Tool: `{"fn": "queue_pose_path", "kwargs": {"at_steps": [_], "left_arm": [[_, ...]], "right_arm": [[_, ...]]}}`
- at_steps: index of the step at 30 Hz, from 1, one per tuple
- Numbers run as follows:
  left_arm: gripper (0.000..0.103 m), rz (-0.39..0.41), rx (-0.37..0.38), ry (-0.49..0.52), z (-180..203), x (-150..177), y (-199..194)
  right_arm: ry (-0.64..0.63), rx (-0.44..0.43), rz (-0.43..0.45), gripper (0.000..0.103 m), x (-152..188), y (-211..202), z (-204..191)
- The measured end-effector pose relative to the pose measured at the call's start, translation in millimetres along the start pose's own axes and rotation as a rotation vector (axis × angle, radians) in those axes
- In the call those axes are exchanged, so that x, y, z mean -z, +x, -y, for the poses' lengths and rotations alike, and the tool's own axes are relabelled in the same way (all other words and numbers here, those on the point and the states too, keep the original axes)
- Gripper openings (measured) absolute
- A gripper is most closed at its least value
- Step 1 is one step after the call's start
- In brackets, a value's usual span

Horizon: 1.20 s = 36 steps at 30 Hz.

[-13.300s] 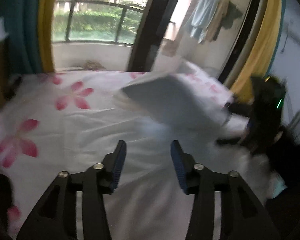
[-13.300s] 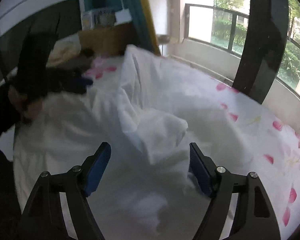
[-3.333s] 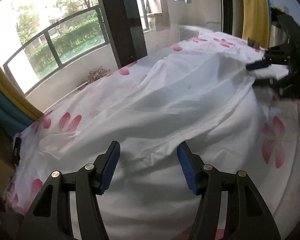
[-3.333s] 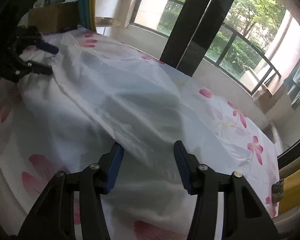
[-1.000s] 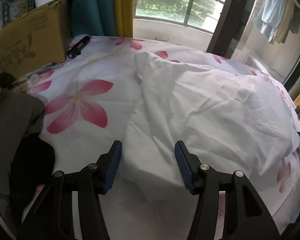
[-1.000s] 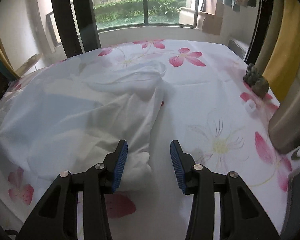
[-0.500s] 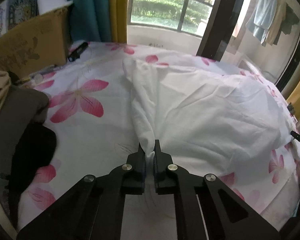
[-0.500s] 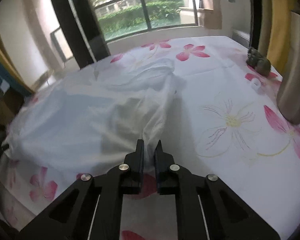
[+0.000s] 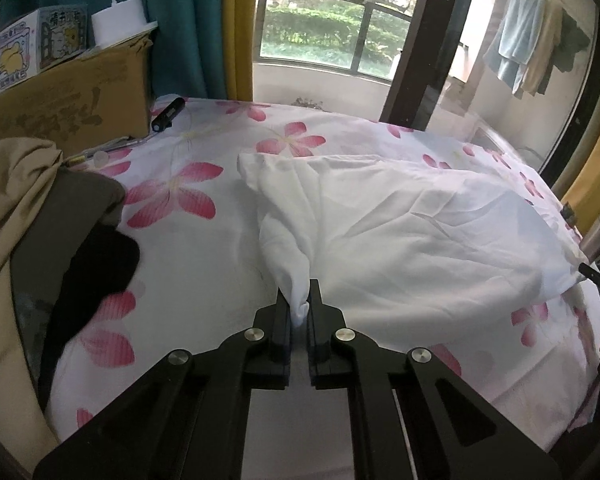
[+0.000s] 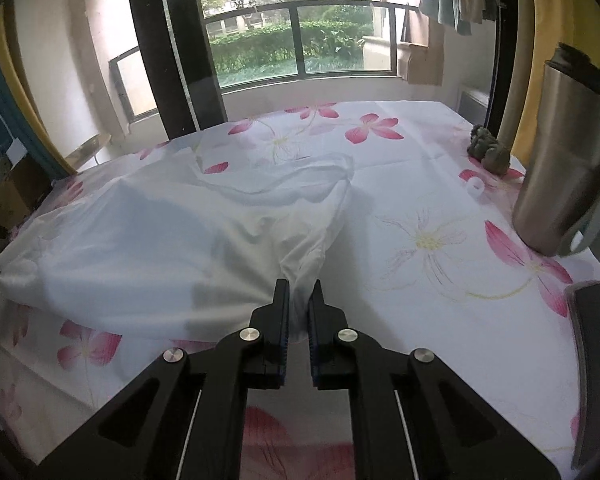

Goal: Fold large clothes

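Both grippers were spread over loose cloth a second ago; now each is clamped on a corner of the white garment and has drawn it up into a tight, twisted peak.

Left gripper: black jaws nipped together on a bunched, rope-like corner of thin white fabric. Right gripper: jaws likewise pinched on a gathered corner, blue ribbed pads just visible at the inner faces.

Garment: thin, soft, matte, creased in long shallow folds; spread wide across the middle of the bed, sagging flat between the two held corners. Far edge rumpled, one rounded fold lying toward the window side.

Bed sheet: white cotton look, printed with large pink flowers, mostly smooth. Bare sheet lies open along the near edge in front of both tools and along the far edge by the window.

Left edge of the bed: heap of beige, grey and black clothes, a cardboard box behind it, a black cylinder-shaped object on the sheet beside the box. Right edge: brushed-steel flask standing upright, small white ring and a dark greenish lump near it.

Room: large window with railing, greenery outside, teal and yellow curtains, laundry hanging at right.
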<state>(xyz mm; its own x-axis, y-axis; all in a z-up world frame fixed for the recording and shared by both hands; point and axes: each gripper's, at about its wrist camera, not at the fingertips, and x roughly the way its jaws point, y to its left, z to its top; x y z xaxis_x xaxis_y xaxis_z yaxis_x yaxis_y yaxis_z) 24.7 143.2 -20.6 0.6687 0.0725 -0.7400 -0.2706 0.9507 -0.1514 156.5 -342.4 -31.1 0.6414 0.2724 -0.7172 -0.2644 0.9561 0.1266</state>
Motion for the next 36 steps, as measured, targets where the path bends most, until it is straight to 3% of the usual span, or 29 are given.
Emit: {"fn": "queue_pose_path", "kwargs": {"at_steps": [21, 27, 32, 36], "left_arm": [[0.01, -0.074, 0.046, -0.067, -10, 63, -11], [0.028, -0.021, -0.004, -0.073, -13, 47, -21], [0.029, 0.032, -0.06, -0.067, -16, 25, -28], [0.029, 0.062, -0.071, -0.08, -14, 6, -22]], "right_arm": [[-0.019, 0.053, -0.076, 0.007, 51, -24, 7], [-0.022, 0.084, -0.05, 0.011, 44, -36, 5], [-0.053, 0.181, -0.063, 0.011, 30, -42, 5], [-0.044, 0.183, -0.044, 0.012, 16, -46, 9]]}}
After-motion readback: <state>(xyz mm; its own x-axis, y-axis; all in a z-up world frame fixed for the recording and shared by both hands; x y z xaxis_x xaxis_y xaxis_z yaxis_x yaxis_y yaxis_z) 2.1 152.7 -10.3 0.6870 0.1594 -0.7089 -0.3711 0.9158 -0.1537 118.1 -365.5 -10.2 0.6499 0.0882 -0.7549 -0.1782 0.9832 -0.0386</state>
